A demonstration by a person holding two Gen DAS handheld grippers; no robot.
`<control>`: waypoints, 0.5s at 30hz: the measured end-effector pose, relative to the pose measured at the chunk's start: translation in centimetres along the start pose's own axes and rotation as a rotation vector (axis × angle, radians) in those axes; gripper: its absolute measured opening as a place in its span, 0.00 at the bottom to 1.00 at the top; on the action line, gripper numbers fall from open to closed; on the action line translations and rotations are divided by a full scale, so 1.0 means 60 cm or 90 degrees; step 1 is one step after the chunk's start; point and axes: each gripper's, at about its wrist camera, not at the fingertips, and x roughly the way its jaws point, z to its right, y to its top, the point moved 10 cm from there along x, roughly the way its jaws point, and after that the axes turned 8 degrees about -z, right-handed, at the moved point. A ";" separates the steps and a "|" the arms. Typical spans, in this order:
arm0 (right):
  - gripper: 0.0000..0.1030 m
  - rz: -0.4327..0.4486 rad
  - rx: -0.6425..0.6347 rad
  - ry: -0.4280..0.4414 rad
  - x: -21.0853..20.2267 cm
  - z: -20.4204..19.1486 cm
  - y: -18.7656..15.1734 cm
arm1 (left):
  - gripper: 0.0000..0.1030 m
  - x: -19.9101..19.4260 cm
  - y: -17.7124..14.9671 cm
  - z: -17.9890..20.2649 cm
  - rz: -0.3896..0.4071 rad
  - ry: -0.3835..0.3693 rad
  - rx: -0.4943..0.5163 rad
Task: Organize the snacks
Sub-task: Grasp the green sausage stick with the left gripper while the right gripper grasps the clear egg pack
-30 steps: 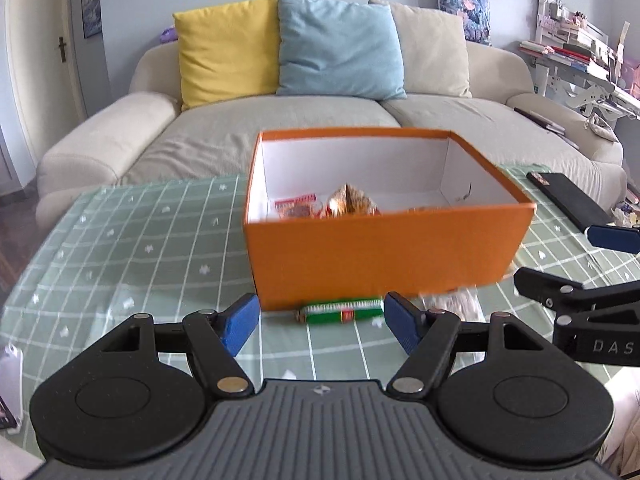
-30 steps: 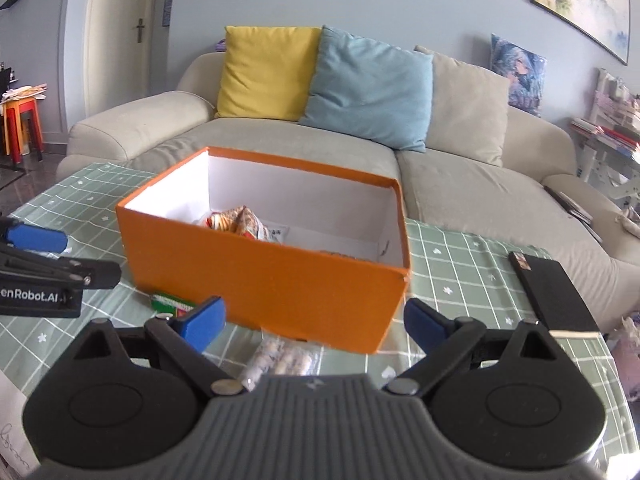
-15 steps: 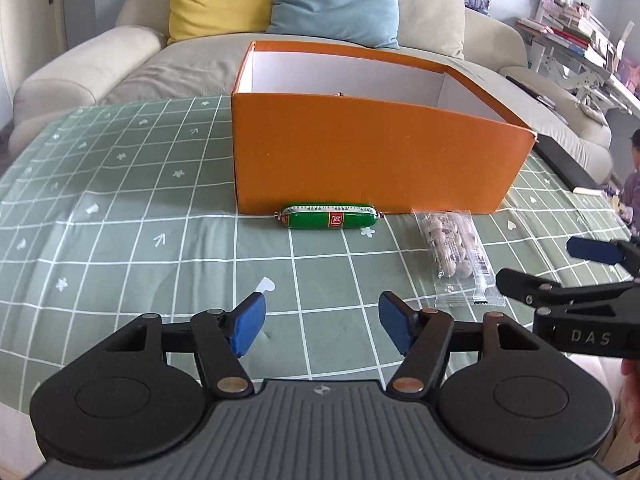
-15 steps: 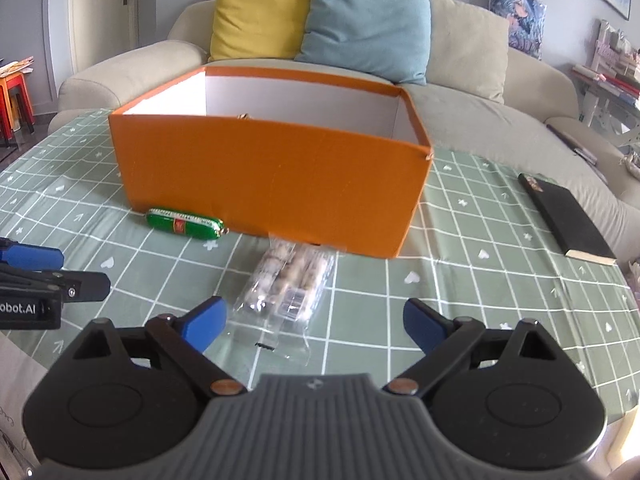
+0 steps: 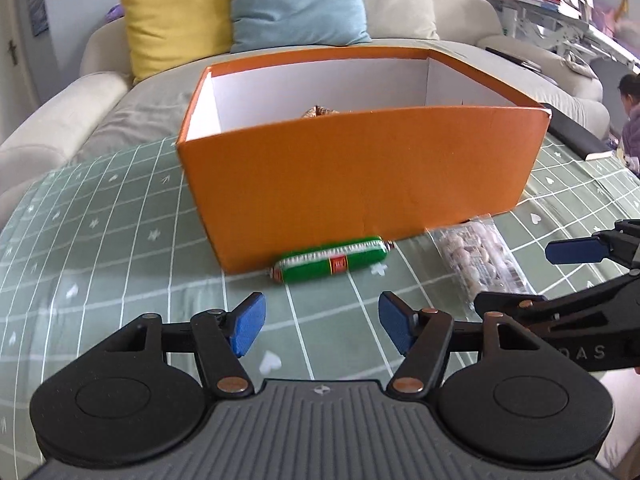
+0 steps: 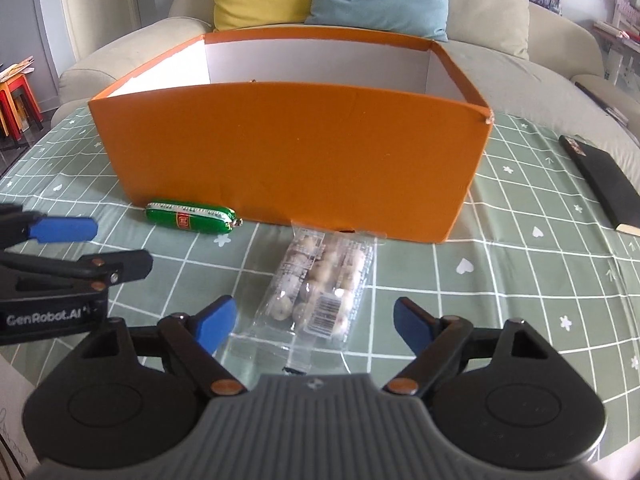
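An orange box (image 5: 360, 168) (image 6: 296, 152) with a white inside stands on the green checked tablecloth; a wrapped snack (image 5: 320, 111) peeks over its front wall. A green sausage stick (image 5: 332, 264) (image 6: 190, 217) lies against the box front. A clear packet of round biscuits (image 6: 320, 292) (image 5: 478, 260) lies to its right. My left gripper (image 5: 322, 326) is open and empty, just short of the sausage. My right gripper (image 6: 314, 322) is open, with the near end of the biscuit packet between its fingers.
A black notebook (image 6: 600, 184) lies on the table at the right. A beige sofa (image 5: 60, 120) with yellow, blue and cream cushions stands behind the table. A person (image 5: 630, 120) sits at the far right. Red stools (image 6: 16, 100) stand at the left.
Both grippers dropped low from above the box, then moved forward. The left one closed in on the sausage, the right one on the biscuit packet. Both stayed open.
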 end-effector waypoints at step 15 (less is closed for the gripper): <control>0.82 -0.037 0.013 0.014 0.044 -0.003 0.009 | 0.77 0.076 0.033 -0.007 -0.030 -0.016 0.059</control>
